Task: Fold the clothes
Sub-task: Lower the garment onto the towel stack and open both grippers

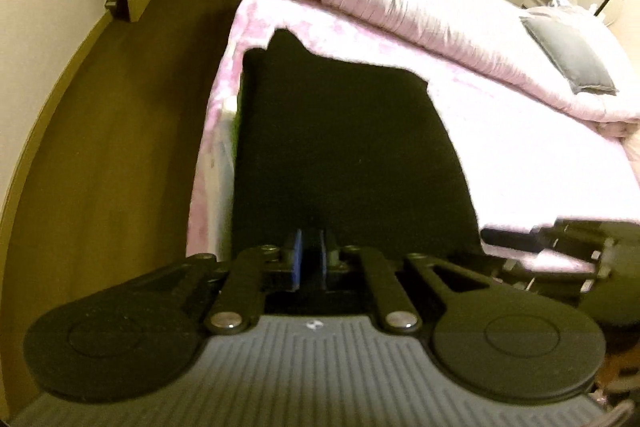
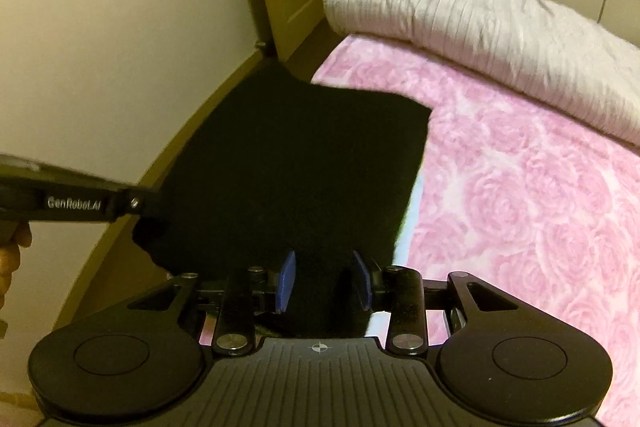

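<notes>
At bed edge [image 1: 224, 131], my L gripper [image 1: 311, 259] pinches black garment [image 1: 340, 131], R gripper [image 2: 325, 281] spread round its hem; fold stage unclear.

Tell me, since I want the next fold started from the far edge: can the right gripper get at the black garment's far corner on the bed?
Probably yes. The right gripper stands open over the black garment, whose far corner lies bare on the pink bedsheet; nothing lies between.
</notes>
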The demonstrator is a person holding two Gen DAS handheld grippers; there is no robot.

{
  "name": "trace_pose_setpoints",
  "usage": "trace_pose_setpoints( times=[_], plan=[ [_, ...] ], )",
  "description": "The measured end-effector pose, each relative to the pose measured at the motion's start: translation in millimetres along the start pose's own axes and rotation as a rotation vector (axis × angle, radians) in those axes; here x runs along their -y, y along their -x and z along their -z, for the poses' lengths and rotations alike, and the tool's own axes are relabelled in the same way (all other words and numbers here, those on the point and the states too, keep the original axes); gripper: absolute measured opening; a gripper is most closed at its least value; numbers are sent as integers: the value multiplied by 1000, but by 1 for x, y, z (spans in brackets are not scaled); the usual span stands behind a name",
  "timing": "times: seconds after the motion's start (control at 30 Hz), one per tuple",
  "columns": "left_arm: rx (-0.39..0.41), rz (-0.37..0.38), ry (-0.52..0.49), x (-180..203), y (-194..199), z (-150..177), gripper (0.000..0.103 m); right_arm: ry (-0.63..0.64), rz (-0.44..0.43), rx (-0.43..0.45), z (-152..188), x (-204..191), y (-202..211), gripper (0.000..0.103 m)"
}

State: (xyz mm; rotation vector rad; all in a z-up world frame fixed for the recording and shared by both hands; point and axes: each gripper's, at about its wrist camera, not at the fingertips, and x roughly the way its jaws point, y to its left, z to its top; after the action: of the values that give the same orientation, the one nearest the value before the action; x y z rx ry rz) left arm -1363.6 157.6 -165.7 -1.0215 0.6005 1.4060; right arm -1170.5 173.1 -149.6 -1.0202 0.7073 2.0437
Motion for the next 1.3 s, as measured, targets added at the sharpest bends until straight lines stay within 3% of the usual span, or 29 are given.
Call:
trace_pose_setpoints(
  times=[0.13,0.37,0.53,0.8,1.2,1.3],
  plan=[
    [-43,-66,12,-6,-30,2,1,78,57,-67,10,-11,-31,38],
    [-41,-114,-26,3,-20,-4,2,60,57,-62,6,-10,-23,39],
    [-21,-129,-1,15,7,0,21,-80,12,-68,-2,3,-1,39],
    [40,-179,-14,43,64,17,28,-201,18,-66,1,24,34,41],
    [119,-199,0,80,129,42,43,-205,21,41,16,21,107,52],
    [136,-209,16,85,140,47,51,-180,29,51,16,18,115,53]
  ],
)
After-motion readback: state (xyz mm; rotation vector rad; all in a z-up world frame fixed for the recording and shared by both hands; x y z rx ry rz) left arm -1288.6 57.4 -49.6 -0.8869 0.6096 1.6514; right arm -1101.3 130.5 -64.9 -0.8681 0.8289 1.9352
